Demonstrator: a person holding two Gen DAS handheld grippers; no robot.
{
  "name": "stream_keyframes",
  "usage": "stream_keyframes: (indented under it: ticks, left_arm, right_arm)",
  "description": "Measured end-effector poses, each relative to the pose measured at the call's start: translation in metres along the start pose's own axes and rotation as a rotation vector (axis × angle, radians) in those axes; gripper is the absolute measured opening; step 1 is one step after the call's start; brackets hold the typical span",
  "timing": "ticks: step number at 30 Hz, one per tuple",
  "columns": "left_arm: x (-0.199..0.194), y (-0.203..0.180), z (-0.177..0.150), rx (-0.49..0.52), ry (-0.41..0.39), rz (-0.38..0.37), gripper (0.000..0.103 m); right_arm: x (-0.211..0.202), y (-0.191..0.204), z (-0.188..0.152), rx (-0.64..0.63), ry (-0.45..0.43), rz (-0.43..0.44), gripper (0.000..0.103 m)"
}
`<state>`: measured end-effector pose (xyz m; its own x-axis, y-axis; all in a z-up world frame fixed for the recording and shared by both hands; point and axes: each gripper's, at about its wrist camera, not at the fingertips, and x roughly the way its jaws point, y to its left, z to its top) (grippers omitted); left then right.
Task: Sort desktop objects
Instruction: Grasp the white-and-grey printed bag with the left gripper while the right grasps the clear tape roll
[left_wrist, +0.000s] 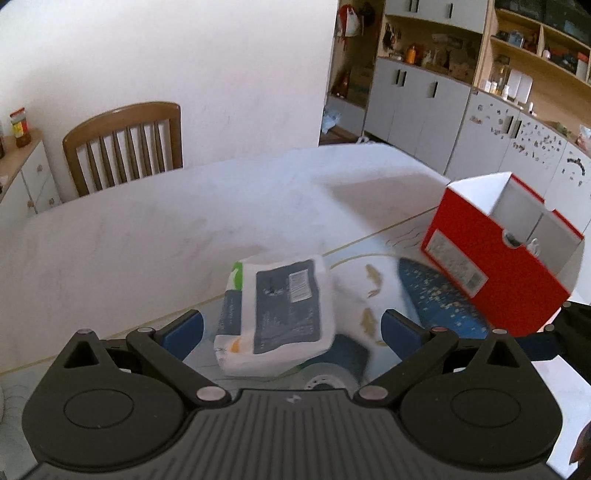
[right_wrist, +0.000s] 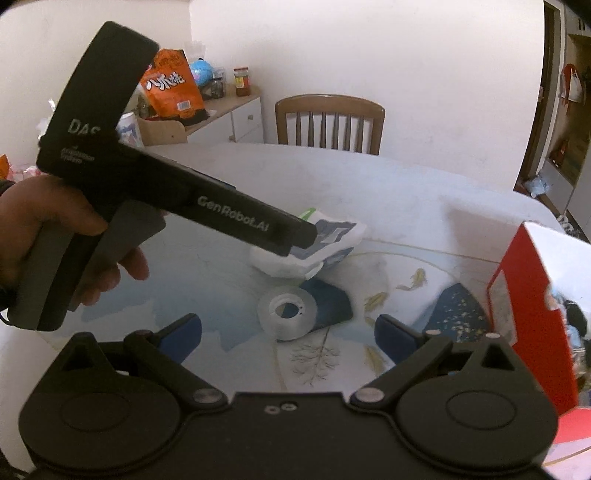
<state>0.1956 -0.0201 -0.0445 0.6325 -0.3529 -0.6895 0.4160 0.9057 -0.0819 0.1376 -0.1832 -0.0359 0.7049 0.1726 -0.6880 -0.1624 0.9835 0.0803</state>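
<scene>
A white packet with a grey label (left_wrist: 280, 314) lies on the patterned mat, between the spread fingers of my left gripper (left_wrist: 291, 328), which is open around it. In the right wrist view the left gripper's body (right_wrist: 236, 218) reaches over the same packet (right_wrist: 332, 240). A roll of clear tape (right_wrist: 286, 314) lies flat on the mat in front of my right gripper (right_wrist: 288, 332), which is open and empty. A red box with a white inside (left_wrist: 498, 251) stands open at the right; it also shows in the right wrist view (right_wrist: 532, 314).
The white table (left_wrist: 147, 236) carries a blue and white mat with fish drawings (right_wrist: 388, 295). A wooden chair (left_wrist: 125, 144) stands behind it. A sideboard with an orange snack bag (right_wrist: 173, 88) is at the back left. Cupboards and shelves (left_wrist: 461, 92) line the far right.
</scene>
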Motion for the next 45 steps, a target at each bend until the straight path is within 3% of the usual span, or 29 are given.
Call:
stream_keyframes:
  ticks: [6, 22, 37, 45]
  left_arm:
    - [0.028, 0.012, 0.002, -0.012, 0.026, -0.038, 0.103]
    - [0.090, 0.025, 0.002, -0.035, 0.097, -0.046, 0.103]
    - [0.107, 0.031, -0.004, -0.029, 0.090, -0.045, 0.103]
    - [0.105, 0.036, -0.004, -0.046, 0.072, -0.045, 0.098]
  right_arm:
    - [0.028, 0.000, -0.002, 0.005, 0.023, -0.025, 0.100]
    - [0.092, -0.001, -0.002, -0.008, 0.085, -0.038, 0.095]
    - [0.114, -0.001, -0.006, -0.017, 0.092, -0.044, 0.082]
    - [0.109, 0.000, -0.008, -0.022, 0.078, -0.035, 0.064]
